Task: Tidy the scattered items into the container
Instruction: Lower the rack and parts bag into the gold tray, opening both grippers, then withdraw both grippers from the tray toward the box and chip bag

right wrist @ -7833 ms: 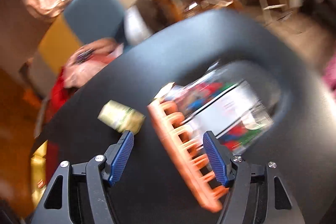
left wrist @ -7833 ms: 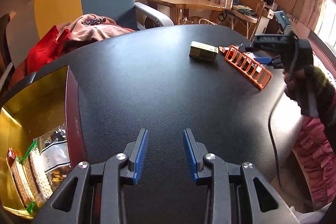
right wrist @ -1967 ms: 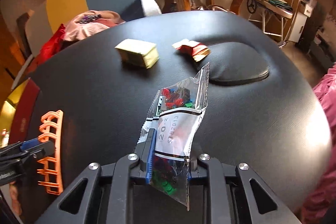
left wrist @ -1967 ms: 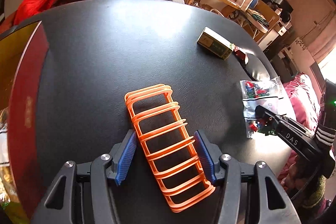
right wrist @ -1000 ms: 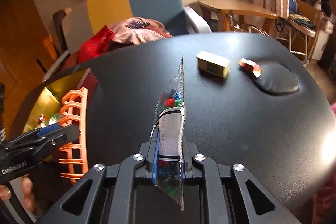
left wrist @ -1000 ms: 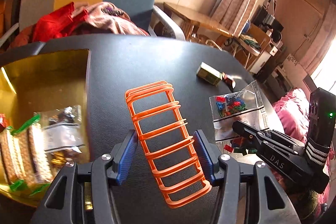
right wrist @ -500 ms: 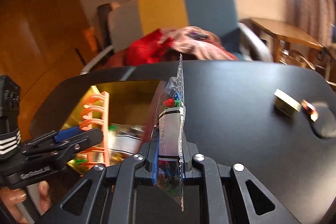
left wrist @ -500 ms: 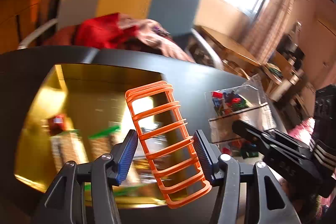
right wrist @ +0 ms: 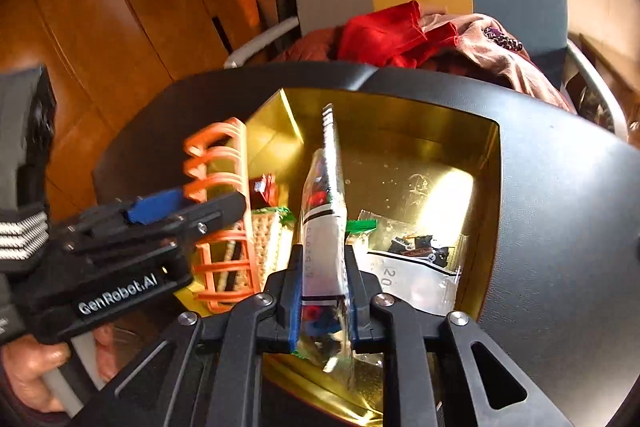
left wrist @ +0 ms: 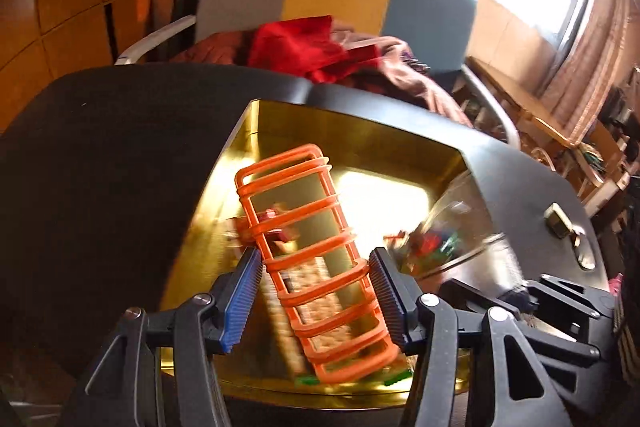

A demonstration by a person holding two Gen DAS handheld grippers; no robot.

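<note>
My left gripper is shut on an orange plastic rack, which hangs tilted over the open gold box. From the right wrist view the same rack sits over the box's left part, with the left gripper around it. My right gripper has a clear bag of small coloured parts upright between its blue pads. Its jaws are opening, and the bag still stands between them above the gold box. In the left wrist view the bag is blurred.
In the box lie cracker packs, another parts bag and a small red packet. On the black table, far right, sit a small yellow-green box and a dimple. A chair with clothes stands behind. A hand holds the left gripper.
Both grippers have swung left from over the table to over the gold box, carrying the rack and the bag. The right jaws stand slightly wider than before.
</note>
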